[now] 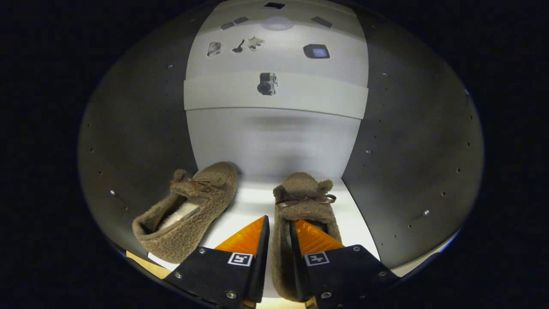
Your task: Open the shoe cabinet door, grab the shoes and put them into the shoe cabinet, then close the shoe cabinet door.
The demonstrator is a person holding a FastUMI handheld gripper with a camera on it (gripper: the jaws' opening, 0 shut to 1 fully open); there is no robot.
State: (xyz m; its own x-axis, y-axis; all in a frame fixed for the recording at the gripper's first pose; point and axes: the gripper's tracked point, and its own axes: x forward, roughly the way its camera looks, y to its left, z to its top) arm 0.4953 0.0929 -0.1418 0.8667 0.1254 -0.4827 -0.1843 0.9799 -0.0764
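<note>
Fuzzy brown right shoe (pixel 300 201) points toes-first at the cabinet's (pixel 141 141) back wall, its side wall clamped between the tongs (pixel 279 229); left shoe (pixel 188 210) angles alongside.

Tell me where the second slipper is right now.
In the gripper view, the second slipper lies inside the cabinet, left of the slipper whose side wall the gripper pinches.

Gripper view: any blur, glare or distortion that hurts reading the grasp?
Gripper view: strong fisheye bowing of the cabinet walls; bright glare on the shelf; back panel smeared, soft shadow; both shoes sharp. The gripper pinches the side wall of the right shoe; left shoe lies apart.
</note>
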